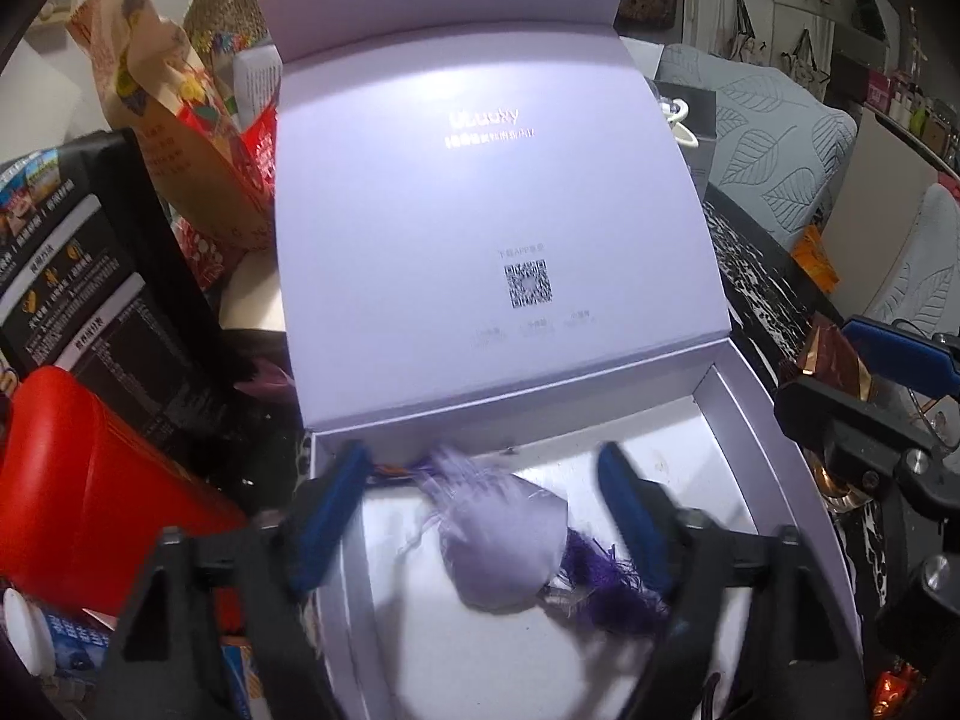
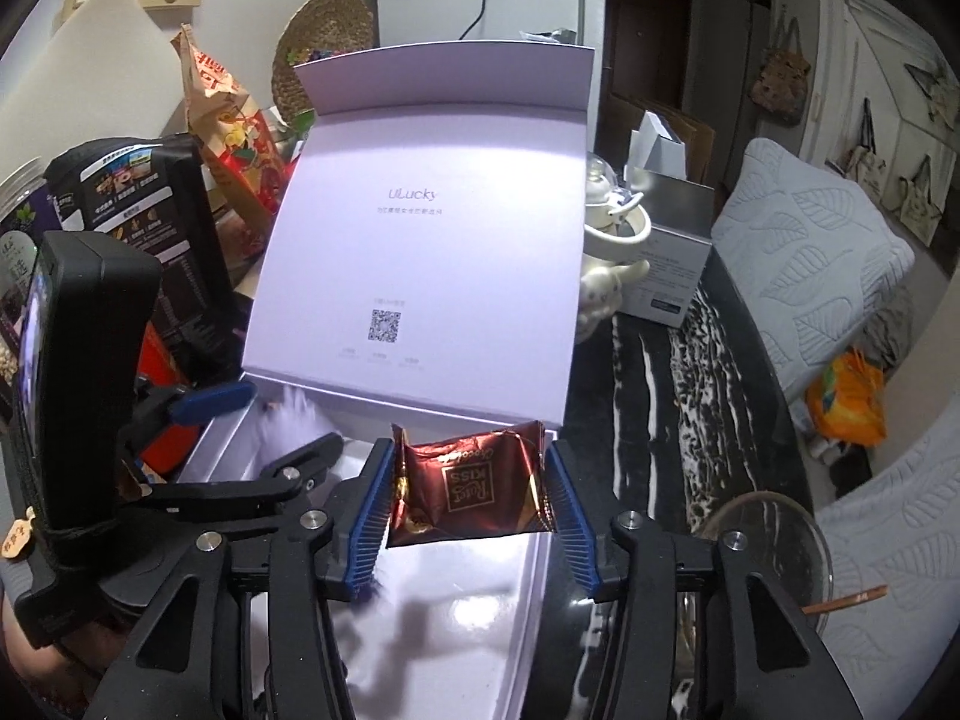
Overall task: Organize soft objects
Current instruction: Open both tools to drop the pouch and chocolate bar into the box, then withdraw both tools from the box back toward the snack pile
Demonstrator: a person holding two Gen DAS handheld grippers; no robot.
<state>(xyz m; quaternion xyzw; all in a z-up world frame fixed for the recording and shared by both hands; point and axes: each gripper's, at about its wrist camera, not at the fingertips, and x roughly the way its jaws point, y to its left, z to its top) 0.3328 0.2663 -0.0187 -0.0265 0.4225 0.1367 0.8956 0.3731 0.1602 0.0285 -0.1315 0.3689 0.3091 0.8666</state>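
Pouch: a lilac fabric pouch with a purple tassel lies on the white floor of the box, near its hinge side. It is blurred in the left wrist view; the right wrist view shows only a pale smear of it.
Left gripper: fingers spread wide, one on each side of the pouch, neither pad touching it.
Chocolate packet: a brown foil packet sits over the front of the box, seen whole only in the right wrist view; the left wrist view catches just a foil corner at the right edge.
Right gripper: blue pads at both edges of the packet, the left pad touching; whether they press on it I cannot tell.
Box lid: stands open, with a printed square code.
Surroundings: snack bags left of the box; a white teapot and glass bowl appear in the right wrist view only.
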